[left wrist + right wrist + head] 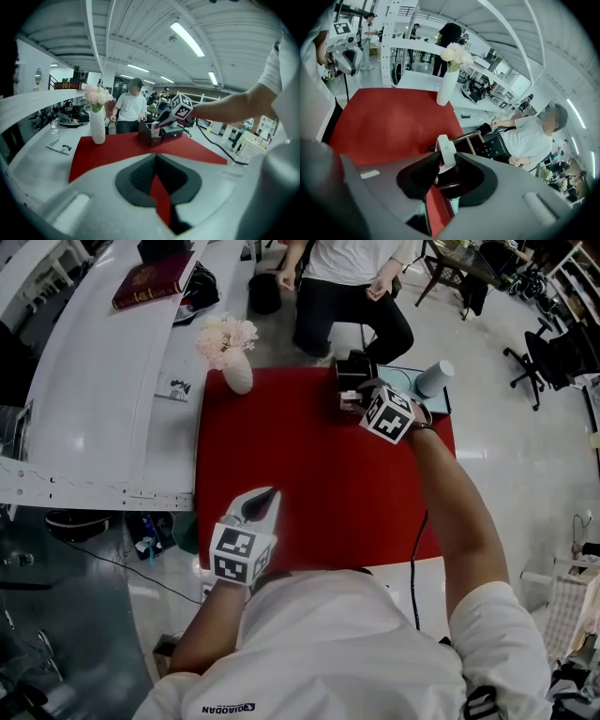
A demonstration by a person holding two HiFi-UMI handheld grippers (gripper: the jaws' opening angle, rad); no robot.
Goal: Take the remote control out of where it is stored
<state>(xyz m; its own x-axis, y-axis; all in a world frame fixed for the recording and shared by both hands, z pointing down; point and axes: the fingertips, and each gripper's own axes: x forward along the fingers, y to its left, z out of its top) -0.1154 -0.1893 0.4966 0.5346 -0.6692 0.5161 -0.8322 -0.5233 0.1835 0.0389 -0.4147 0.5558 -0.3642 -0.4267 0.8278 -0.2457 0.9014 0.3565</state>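
Observation:
A white remote control (446,149) stands upright in a black holder (487,143) at the far edge of the red tablecloth (309,493). My right gripper (446,161) reaches down over the holder (356,367), and its two pads press on the white remote from both sides. A black remote (494,146) with buttons leans in the same holder behind it. My left gripper (265,498) rests low over the near left of the cloth, shut, with nothing between its jaws. From the left gripper view the right gripper (161,121) is seen at the holder (150,133).
A white vase of pale flowers (234,357) stands at the cloth's far left corner. A grey cylinder (433,378) sits right of the holder. A person (352,287) sits just beyond the table. A long white counter (94,381) runs along the left. A black cable (417,559) hangs at the right.

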